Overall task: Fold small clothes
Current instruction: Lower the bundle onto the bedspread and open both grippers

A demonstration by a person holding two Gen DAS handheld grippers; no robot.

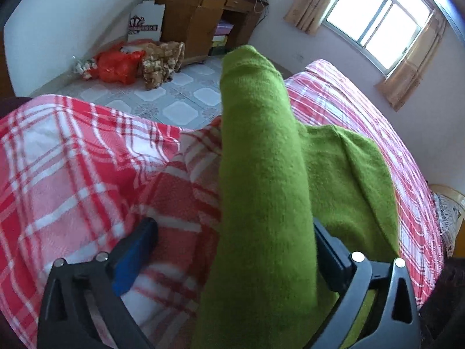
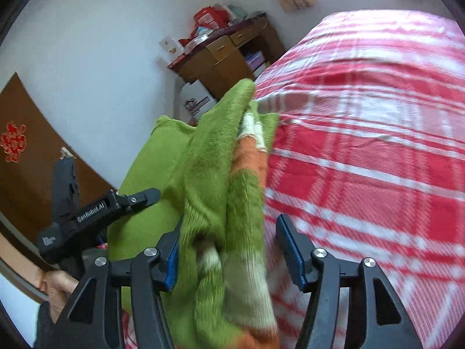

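Green knit garment (image 1: 261,174) with orange and white stripes drapes between our wide-open left gripper (image 1: 232,241) and right gripper (image 2: 229,250); plaid bed (image 2: 363,145) lies open beside.

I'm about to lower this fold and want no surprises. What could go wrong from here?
1. Both grippers, left and right, stand wide apart around the green garment, so it may slip out.
2. The sleeve end overhangs the plaid bed edge and could drag floorward.
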